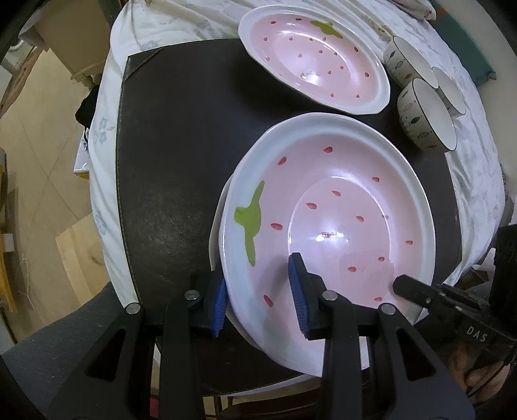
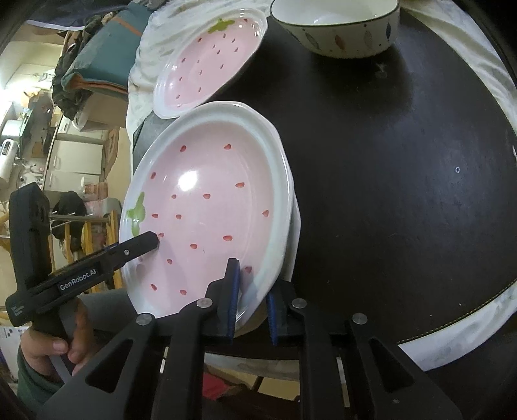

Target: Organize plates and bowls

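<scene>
A pink strawberry-pattern plate (image 1: pixel 339 206) with a white rim lies near me on the dark mat, seemingly on top of another plate whose white edge shows below it. My left gripper (image 1: pixel 261 300) is shut on its near-left rim. My right gripper (image 2: pixel 252 307) is shut on its opposite rim; the plate also shows in the right wrist view (image 2: pixel 206 206). A second strawberry plate (image 1: pixel 310 58) lies farther back, also seen in the right wrist view (image 2: pixel 210 61). Three patterned bowls (image 1: pixel 420 113) stand at the back right.
The dark leather mat (image 1: pixel 168 161) covers a table with a white floral cloth (image 1: pixel 106 122). One patterned bowl (image 2: pixel 336 29) stands at the far edge of the mat in the right wrist view. Wooden floor lies to the left.
</scene>
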